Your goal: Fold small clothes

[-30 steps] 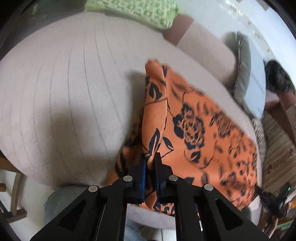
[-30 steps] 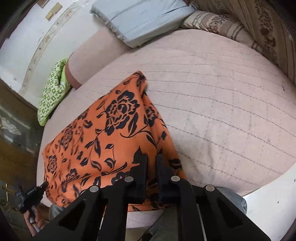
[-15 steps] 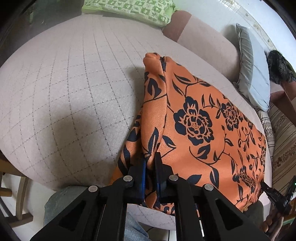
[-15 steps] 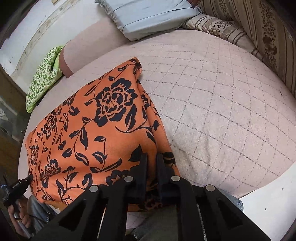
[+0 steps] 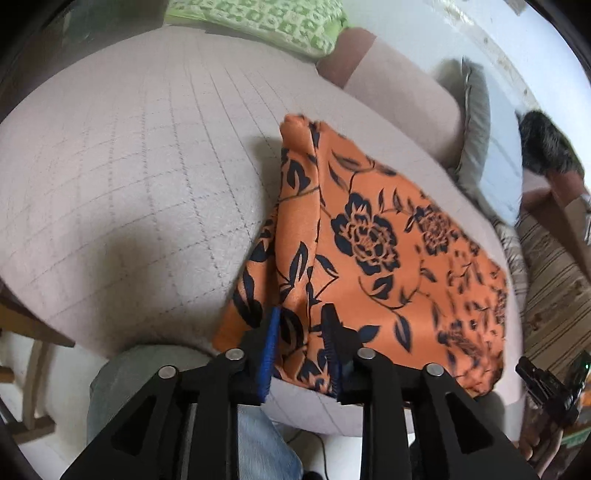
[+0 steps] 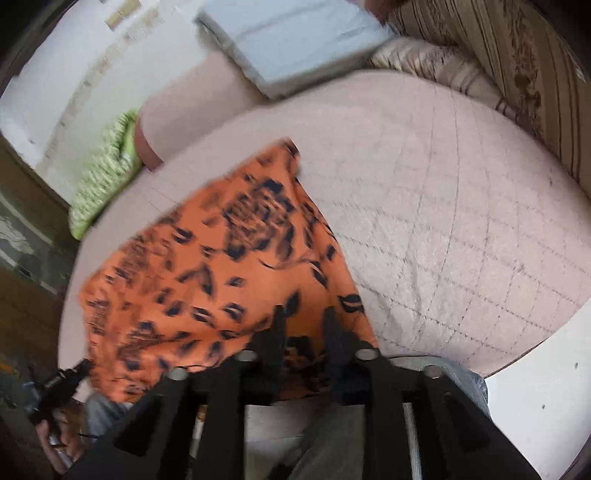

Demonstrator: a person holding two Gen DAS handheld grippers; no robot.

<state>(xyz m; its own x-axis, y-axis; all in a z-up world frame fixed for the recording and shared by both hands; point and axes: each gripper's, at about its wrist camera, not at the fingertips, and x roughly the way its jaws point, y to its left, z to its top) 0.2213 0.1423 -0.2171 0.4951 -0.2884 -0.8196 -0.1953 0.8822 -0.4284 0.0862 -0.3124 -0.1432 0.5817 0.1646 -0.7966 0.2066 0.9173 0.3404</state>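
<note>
An orange cloth with a dark floral print (image 5: 373, 258) lies folded on a pale quilted cushion (image 5: 140, 177). It also shows in the right wrist view (image 6: 221, 266). My left gripper (image 5: 301, 314) is open at the cloth's near left corner, its jaws spread with cloth between them. My right gripper (image 6: 303, 314) is open at the cloth's near right corner, jaws spread over the fabric edge. The right wrist view is blurred by motion.
A green patterned pillow (image 5: 266, 22) and a grey pillow (image 5: 491, 155) lie at the back. A striped brown cover (image 6: 517, 55) borders the right side. My knees in jeans (image 5: 258, 435) sit below the cushion's near edge.
Both grippers have opened and let go of the cloth's near corners. The cloth has settled flat on the cushion.
</note>
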